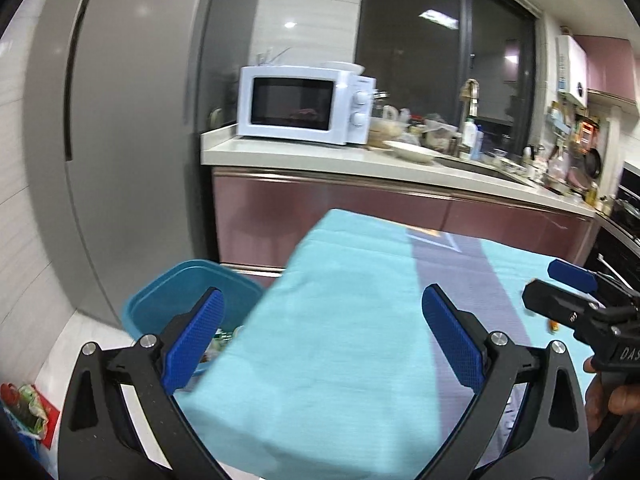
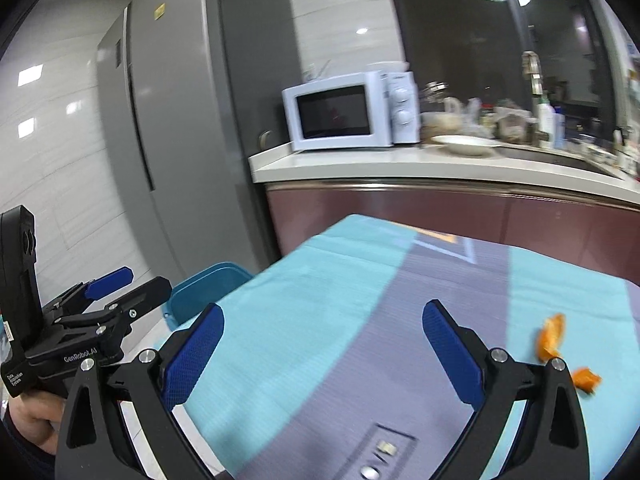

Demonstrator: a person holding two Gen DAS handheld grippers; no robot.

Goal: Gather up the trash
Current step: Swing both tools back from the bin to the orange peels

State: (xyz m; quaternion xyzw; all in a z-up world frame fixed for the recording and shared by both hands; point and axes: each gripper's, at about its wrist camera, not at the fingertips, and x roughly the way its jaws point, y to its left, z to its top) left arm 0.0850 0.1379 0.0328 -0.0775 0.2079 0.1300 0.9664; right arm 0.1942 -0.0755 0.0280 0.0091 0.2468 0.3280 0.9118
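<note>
Orange peel [image 2: 552,338], 2 scraps of it, lies on the turquoise-and-grey cloth [image 2: 320,300] just right of the right gripper [image 2: 322,340], whose blue fingers [image 2: 448,344] are spread wide and hold nothing. Left gripper [image 1: 322,336], same story: fingers [image 1: 196,340] parted, nothing between them, hovering over the cloth's left part. Beside the table's left edge sits the blue bin [image 1: 188,284], with some trash showing inside. Beyond that, a white microwave [image 1: 300,104] on the counter [image 1: 320,158] and a grey fridge [image 1: 120,120].
</note>
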